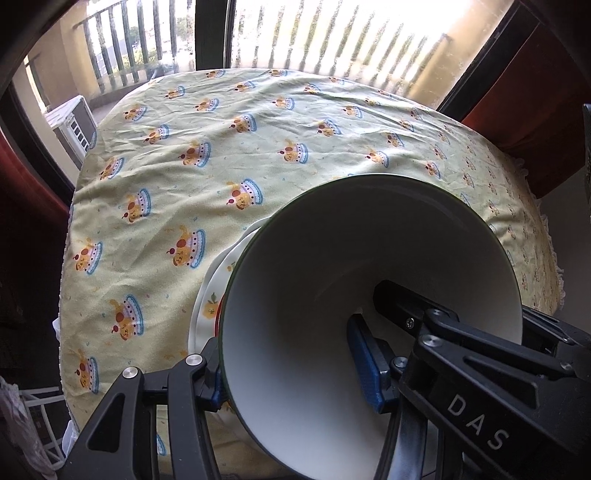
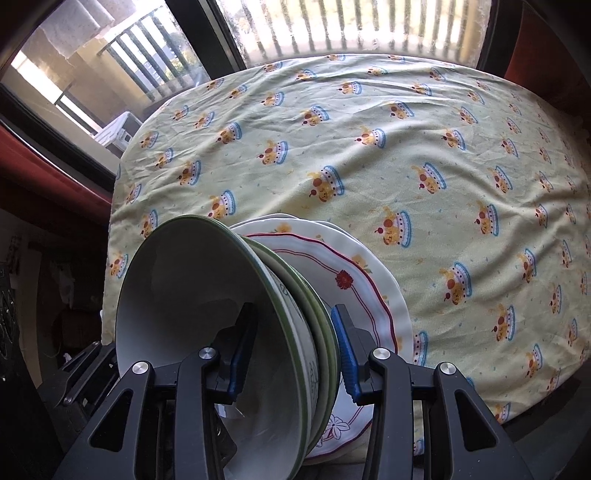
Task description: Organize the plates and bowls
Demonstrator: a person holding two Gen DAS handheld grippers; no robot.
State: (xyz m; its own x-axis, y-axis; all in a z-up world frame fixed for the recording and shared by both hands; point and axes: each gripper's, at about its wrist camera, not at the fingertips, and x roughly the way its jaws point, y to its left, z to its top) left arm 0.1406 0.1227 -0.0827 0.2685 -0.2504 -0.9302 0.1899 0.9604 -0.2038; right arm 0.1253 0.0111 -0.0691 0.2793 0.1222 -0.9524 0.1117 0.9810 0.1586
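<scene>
My left gripper is shut on the wall of a white bowl with a green rim: one blue pad is inside it, the other outside. The bowl is tilted toward the camera over a stack of patterned plates. My right gripper is shut on a nested stack of green-rimmed bowls, one finger inside the top bowl and one outside the stack. Under them lie white plates with a red border and flowers. A second black gripper's finger reaches into the bowl in the left wrist view.
The table wears a pale yellow cloth printed with cartoon cakes. A window with railings stands behind it. Red curtains hang at both sides. A white box sits outside at the left.
</scene>
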